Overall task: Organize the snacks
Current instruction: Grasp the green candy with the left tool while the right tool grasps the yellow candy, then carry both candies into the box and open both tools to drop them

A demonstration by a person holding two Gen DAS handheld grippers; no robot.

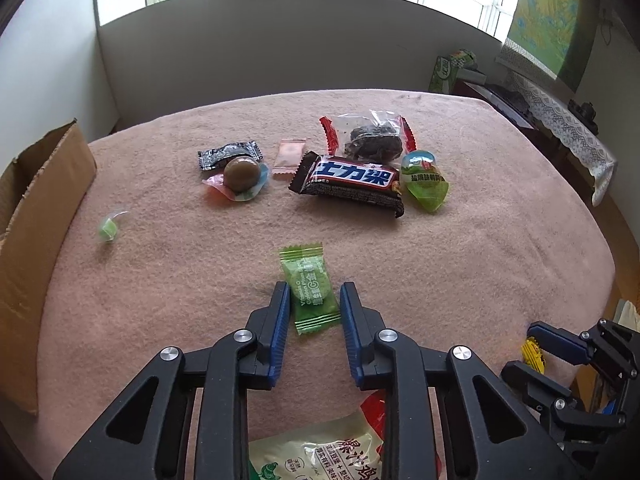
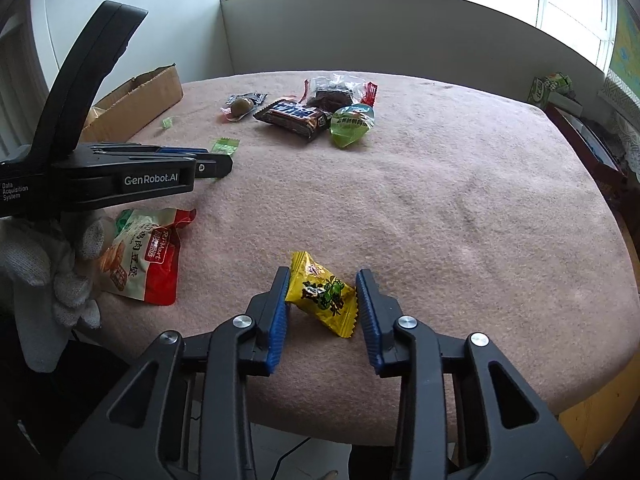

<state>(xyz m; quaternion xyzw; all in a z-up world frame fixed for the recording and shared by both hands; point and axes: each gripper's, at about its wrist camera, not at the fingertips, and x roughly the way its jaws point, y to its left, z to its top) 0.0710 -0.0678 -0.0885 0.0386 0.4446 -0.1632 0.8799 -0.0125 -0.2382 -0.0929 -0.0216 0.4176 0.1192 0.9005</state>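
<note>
My left gripper (image 1: 314,292) is open, its blue fingers on either side of a green plum candy (image 1: 310,289) that lies on the pink cloth. My right gripper (image 2: 323,280) is open around a yellow wrapped candy (image 2: 323,294) near the table's front edge; the left finger touches its wrapper. A Snickers bar (image 1: 350,179), a clear bag of dark dried fruit (image 1: 370,138), a green jelly cup (image 1: 425,182), a brown ball candy (image 1: 241,176), a black sachet (image 1: 228,153) and a pink sachet (image 1: 289,155) lie in a group farther back.
An open cardboard box (image 1: 36,216) stands at the left table edge. A small green candy (image 1: 109,227) lies near it. A red and cream snack pouch (image 2: 140,256) lies under my left gripper. A side table with a lace cloth (image 1: 560,120) stands at right.
</note>
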